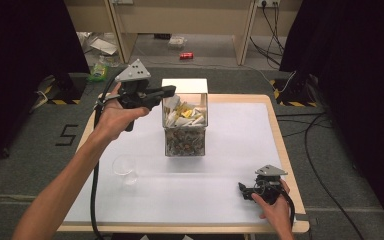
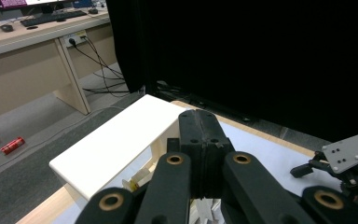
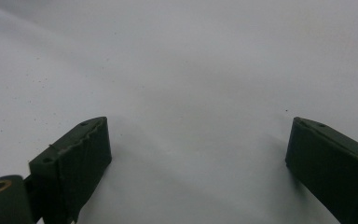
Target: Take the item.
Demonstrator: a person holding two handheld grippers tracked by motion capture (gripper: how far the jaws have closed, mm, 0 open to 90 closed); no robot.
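A clear box (image 1: 185, 131) full of small packets stands mid-table, its white lid (image 1: 184, 85) raised at the back. My left gripper (image 1: 169, 91) hovers at the box's upper left rim with its jaws pointing over the opening. In the left gripper view the jaws (image 2: 200, 122) are pressed together with nothing between them, above the white lid (image 2: 116, 140). An empty clear cup (image 1: 124, 168) stands on the table's front left. My right gripper (image 1: 243, 189) rests near the front right corner. In the right gripper view it (image 3: 196, 135) is wide open over the bare white table (image 3: 191, 70).
The white table top (image 1: 230, 150) has a wooden edge. On the floor beyond it lie a red can (image 1: 186, 55), cables (image 1: 272, 30) and some litter (image 1: 102, 47). Black curtains hang at both sides. The right gripper (image 2: 349, 163) also appears in the left gripper view.
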